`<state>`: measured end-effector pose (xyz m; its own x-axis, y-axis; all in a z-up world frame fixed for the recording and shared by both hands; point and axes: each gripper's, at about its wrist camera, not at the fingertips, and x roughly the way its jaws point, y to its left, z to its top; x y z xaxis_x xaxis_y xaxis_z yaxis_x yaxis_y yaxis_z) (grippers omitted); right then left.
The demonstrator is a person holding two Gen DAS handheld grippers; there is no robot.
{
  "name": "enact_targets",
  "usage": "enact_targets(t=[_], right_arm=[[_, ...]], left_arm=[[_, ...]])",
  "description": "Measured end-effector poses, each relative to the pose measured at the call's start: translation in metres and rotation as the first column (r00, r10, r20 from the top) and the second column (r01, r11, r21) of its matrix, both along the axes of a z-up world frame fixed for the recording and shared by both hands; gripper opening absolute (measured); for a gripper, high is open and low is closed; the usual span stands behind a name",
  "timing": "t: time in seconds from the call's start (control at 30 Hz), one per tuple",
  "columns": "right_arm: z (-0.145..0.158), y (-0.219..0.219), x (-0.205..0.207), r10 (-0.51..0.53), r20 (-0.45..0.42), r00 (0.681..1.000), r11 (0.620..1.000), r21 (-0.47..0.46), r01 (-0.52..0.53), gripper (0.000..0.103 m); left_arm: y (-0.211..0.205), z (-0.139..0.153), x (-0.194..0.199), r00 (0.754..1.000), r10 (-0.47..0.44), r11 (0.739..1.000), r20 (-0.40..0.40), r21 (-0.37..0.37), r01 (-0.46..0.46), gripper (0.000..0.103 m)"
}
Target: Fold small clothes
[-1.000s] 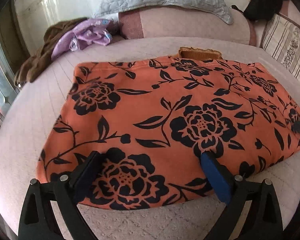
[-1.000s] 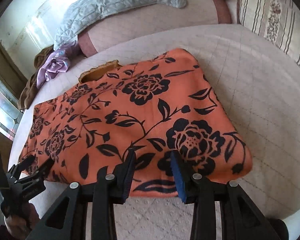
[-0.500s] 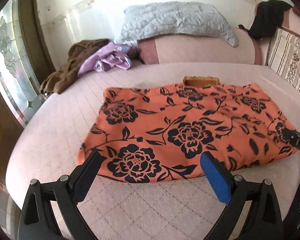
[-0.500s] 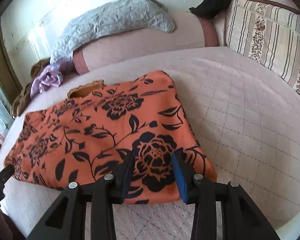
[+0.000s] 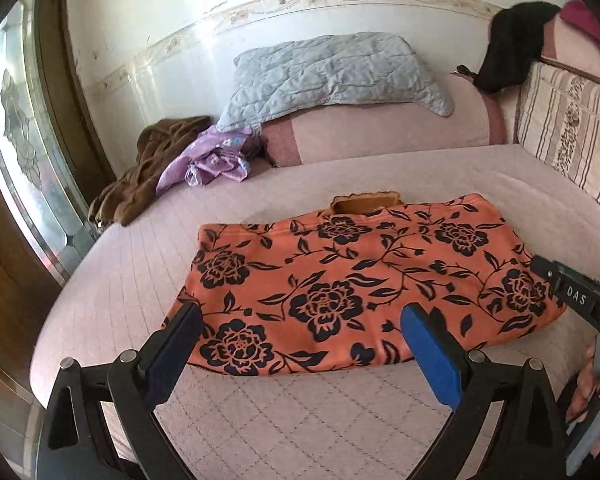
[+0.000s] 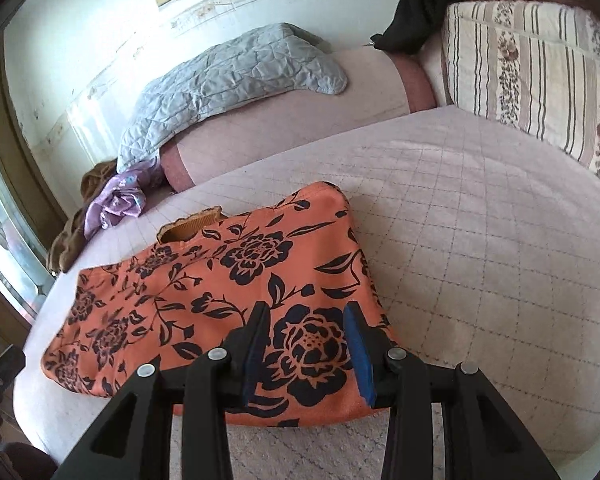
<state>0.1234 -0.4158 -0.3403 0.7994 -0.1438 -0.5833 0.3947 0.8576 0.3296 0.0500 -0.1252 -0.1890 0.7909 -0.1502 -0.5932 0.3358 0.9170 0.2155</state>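
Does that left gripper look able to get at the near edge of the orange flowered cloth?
Probably yes. The left gripper is open, just short of the orange flowered cloth, and only bare bed cover lies between.

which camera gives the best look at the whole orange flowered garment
The left wrist view: the garment lies whole on the bed, all edges visible beyond the open left gripper. In the right wrist view, the right gripper covers part of the garment's near edge.
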Motion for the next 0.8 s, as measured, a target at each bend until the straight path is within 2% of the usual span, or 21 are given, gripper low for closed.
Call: enact_targets(t=[0.1,0.17,0.3,0.4,0.47,0.57,0.63,0.67,0.73,0.8], right_arm=[[0.005,-0.002,-0.006,-0.019,0.036,0.999,1.000,-0.010,0.019,0.042],[0.014,-0.006,-0.014,-0.039,0.092,0.995,0.999,-0.022,0.041,0.042],[0.026,-0.017,-0.028,-0.072,0.184,0.980,0.997,-0.023,0.078,0.042],[0.018,-0.019,-0.019,-0.012,0.139,0.990,0.999,0.031,0.008,0.042],[0.001,-0.016,0.000,0.067,0.037,0.997,0.993,0.092,-0.071,0.042],[-0.025,-0.014,0.020,0.145,-0.079,0.986,0.970,0.206,-0.127,0.042],[-0.033,-0.014,0.022,0.127,-0.122,0.984,0.977,0.189,-0.102,0.039],[-0.032,-0.014,0.023,0.125,-0.120,0.985,0.977,0.186,-0.101,0.039],[-0.029,-0.012,0.021,0.113,-0.112,0.987,0.981,0.170,-0.093,0.039],[-0.022,-0.004,0.019,0.085,-0.111,0.990,0.994,0.079,-0.076,0.039]], left_arm=[[-0.009,0.003,-0.004,1.000,-0.006,1.000,0.012,0.012,0.006,0.100],[-0.013,0.001,-0.002,1.000,-0.002,1.000,0.008,0.026,0.002,0.100],[-0.015,-0.011,0.015,0.999,0.044,0.997,-0.009,0.067,-0.043,0.100],[-0.009,-0.027,0.043,0.991,0.124,0.988,-0.055,0.097,-0.118,0.100],[-0.002,-0.037,0.063,0.976,0.192,0.977,-0.100,0.111,-0.181,0.100],[0.007,-0.056,0.088,0.952,0.265,0.959,-0.152,0.148,-0.243,0.100],[0.007,-0.086,0.110,0.908,0.304,0.940,-0.289,0.243,-0.238,0.100],[0.009,-0.094,0.113,0.892,0.317,0.937,-0.323,0.251,-0.242,0.100],[0.011,-0.088,0.104,0.904,0.316,0.941,-0.289,0.217,-0.260,0.100],[0.004,-0.080,0.094,0.921,0.278,0.952,-0.271,0.204,-0.227,0.100]])
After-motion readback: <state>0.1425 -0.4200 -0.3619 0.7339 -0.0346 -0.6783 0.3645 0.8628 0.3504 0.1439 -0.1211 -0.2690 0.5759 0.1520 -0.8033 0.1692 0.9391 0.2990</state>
